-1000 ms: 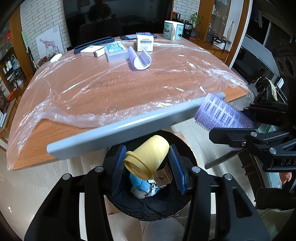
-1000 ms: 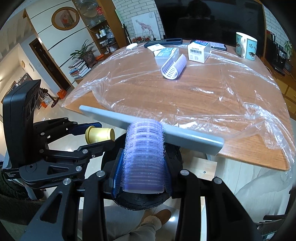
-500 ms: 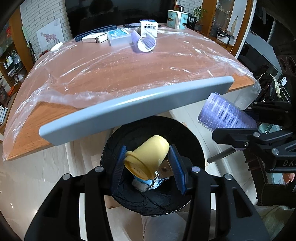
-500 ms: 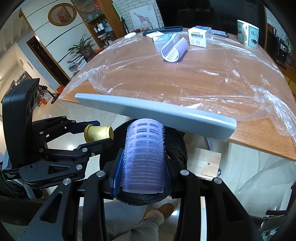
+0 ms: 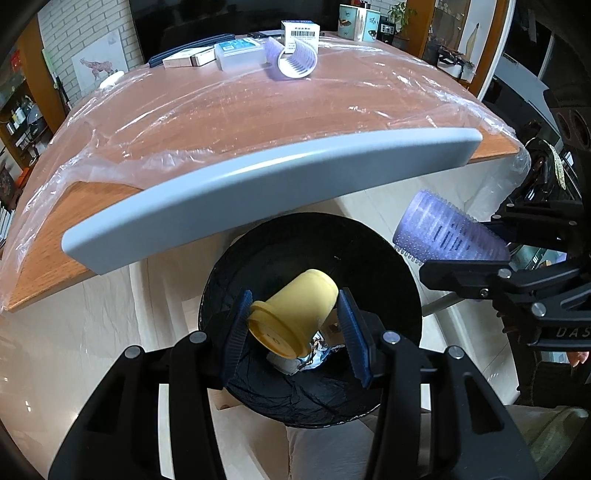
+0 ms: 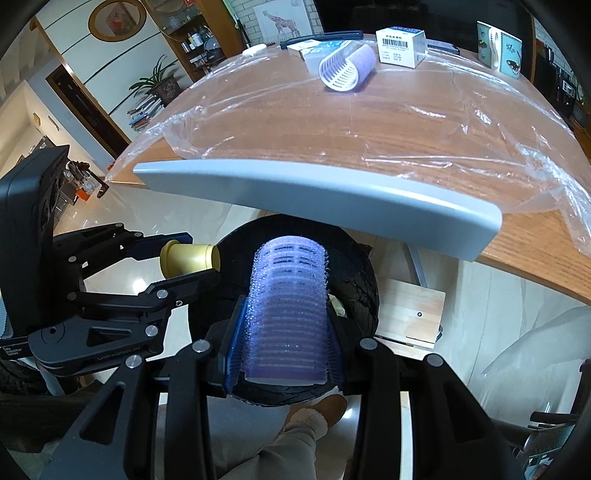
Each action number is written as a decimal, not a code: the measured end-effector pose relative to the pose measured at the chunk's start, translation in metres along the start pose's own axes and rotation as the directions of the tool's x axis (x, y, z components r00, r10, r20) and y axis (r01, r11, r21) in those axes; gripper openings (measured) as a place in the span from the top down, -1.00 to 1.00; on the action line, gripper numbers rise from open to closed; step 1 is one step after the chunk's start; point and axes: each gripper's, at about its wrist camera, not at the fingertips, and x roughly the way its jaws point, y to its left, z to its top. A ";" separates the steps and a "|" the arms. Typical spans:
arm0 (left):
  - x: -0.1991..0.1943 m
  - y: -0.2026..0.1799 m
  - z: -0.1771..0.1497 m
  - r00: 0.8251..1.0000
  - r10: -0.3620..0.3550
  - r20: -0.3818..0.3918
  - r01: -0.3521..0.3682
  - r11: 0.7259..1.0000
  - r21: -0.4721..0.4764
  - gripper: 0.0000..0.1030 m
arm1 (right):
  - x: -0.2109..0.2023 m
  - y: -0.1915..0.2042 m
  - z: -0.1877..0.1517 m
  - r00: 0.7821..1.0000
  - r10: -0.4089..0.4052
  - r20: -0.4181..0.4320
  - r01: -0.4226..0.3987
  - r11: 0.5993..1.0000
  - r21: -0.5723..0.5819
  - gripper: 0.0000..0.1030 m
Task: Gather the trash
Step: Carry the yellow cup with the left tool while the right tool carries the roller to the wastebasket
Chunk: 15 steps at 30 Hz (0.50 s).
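My left gripper (image 5: 295, 325) is shut on a yellow lidded cup (image 5: 293, 319), held tilted over the black-lined trash bin (image 5: 369, 258). My right gripper (image 6: 286, 325) is shut on a purple hair roller (image 6: 288, 310), held over the same bin (image 6: 354, 266). The roller also shows at the right of the left wrist view (image 5: 447, 236), and the cup at the left of the right wrist view (image 6: 190, 258). Some wrappers (image 5: 317, 352) lie at the bin's bottom.
A grey chair back (image 5: 258, 184) stands between the bin and the wooden table (image 5: 240, 99), which is covered in clear plastic film. On the table's far side lie another purple roller (image 5: 295, 61), small boxes (image 5: 301, 31) and a mug (image 6: 498, 48).
Both grippers have moved down and back from the table edge. The bin now sits more fully under the cup and the roller. Both grips are unchanged.
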 end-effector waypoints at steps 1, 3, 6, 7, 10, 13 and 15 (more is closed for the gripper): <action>0.001 0.000 -0.001 1.000 0.001 -0.003 -0.001 1.000 0.000 0.05 | 0.003 0.000 0.000 1.000 -0.004 -0.004 0.004 1.000 0.002 0.27; 0.003 0.000 -0.002 1.000 0.004 -0.008 -0.004 1.000 0.001 0.05 | 0.007 0.000 0.000 1.000 -0.010 -0.011 0.010 1.000 0.005 0.27; 0.006 0.001 -0.003 1.000 0.008 -0.016 -0.008 1.000 0.003 0.05 | 0.013 -0.001 0.000 1.000 -0.015 -0.021 0.015 1.000 0.008 0.27; 0.007 0.002 -0.004 1.000 0.010 -0.019 -0.010 1.000 0.004 0.05 | 0.014 -0.001 0.000 1.000 -0.016 -0.023 0.016 1.000 0.008 0.27; 0.010 0.003 -0.006 0.999 0.015 -0.029 -0.015 1.000 0.007 0.05 | 0.019 -0.001 -0.001 0.999 -0.022 -0.033 0.022 1.000 0.005 0.27; 0.012 0.005 -0.008 0.999 0.018 -0.033 -0.018 1.000 0.011 0.05 | 0.023 -0.001 0.000 0.999 -0.025 -0.038 0.026 1.000 0.005 0.27; 0.014 0.004 -0.009 0.999 0.020 -0.036 -0.020 1.000 0.015 0.05 | 0.026 -0.001 0.000 0.999 -0.028 -0.043 0.028 1.000 0.008 0.27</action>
